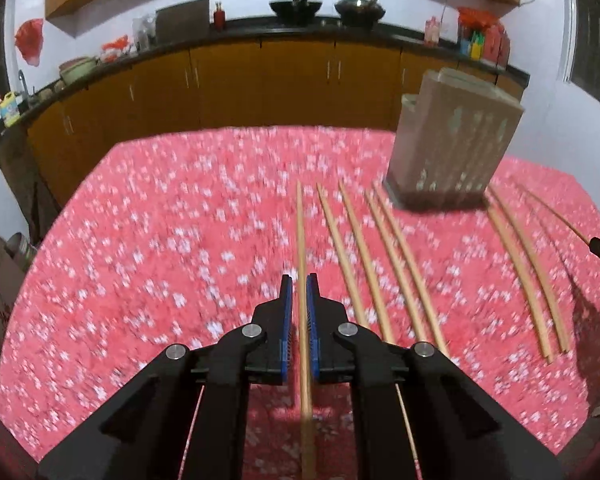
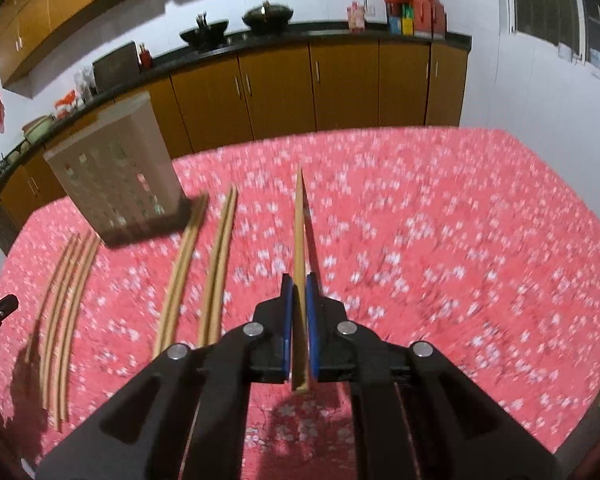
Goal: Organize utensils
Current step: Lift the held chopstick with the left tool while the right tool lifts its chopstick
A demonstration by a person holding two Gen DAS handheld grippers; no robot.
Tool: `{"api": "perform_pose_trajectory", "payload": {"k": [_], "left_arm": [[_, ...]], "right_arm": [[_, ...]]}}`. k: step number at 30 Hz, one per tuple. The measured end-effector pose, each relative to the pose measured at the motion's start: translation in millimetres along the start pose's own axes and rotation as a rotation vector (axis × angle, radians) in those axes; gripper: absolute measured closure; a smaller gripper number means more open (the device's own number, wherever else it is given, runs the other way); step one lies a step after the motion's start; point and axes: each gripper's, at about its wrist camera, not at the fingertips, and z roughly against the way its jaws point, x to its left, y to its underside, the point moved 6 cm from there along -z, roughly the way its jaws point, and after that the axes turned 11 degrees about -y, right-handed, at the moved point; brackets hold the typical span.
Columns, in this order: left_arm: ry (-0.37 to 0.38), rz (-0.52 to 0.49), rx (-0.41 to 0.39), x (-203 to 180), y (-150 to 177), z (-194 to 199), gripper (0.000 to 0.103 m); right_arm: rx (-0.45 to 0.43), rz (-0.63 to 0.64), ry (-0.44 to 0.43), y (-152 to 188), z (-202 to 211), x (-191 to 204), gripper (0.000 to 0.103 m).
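Both claws are out over the desk [image 1: 148, 216], which is covered in a red cloth with small white blossoms, and each has one wooden chopstick pinched between its blue pads. The left claw [image 1: 299, 280] is clamped tight on its chopstick [image 1: 300, 232], which runs straight ahead between the fingers and sticks out behind them as well. The right claw [image 2: 299, 280] is closed just as firmly on a chopstick [image 2: 299, 216] of its own, the thin end pointing away toward the kitchen cabinets. The landmark here is the beige slotted utensil holder [image 1: 452, 144], standing upright on the cloth. From the left wrist view, four loose chopsticks [image 1: 364, 256] lie side by side on the cloth just left of the holder's base, between it and the held stick, and two more [image 1: 528, 276] lie to the holder's right. The right wrist view shows the holder [image 2: 116, 176] again, with the loose chopsticks on the cloth in front of its base and to either side; motion blur doubles them, so I can't count them there. The cloth looks smeared with blur in both views.
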Motion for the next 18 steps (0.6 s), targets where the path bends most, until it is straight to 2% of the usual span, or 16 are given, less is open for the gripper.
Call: {"api": "perform_pose_trajectory", "payload": {"k": [9,13,15,18], "left_arm": [[0.01,0.062,-0.109,12.6,-32.6,30.9,0.095],[0.007,0.084,-0.155,20.1,-50.4,41.3,0.095],[0.008,0.078,-0.146,19.7,-48.1,40.0,0.095],[0.017,0.049,-0.09,12.5,-29.2,26.2,0.095]], "right_arm": [[-0.15,0.03,-0.016,-38.6,42.2,9.9,0.095],[-0.185,0.039,-0.017,-49.0,51.0,12.6,0.095],[-0.184,0.041,-0.016,-49.1,49.6,13.2,0.095],[-0.157,0.04,-0.018,-40.8,42.1,12.9,0.095]]}}
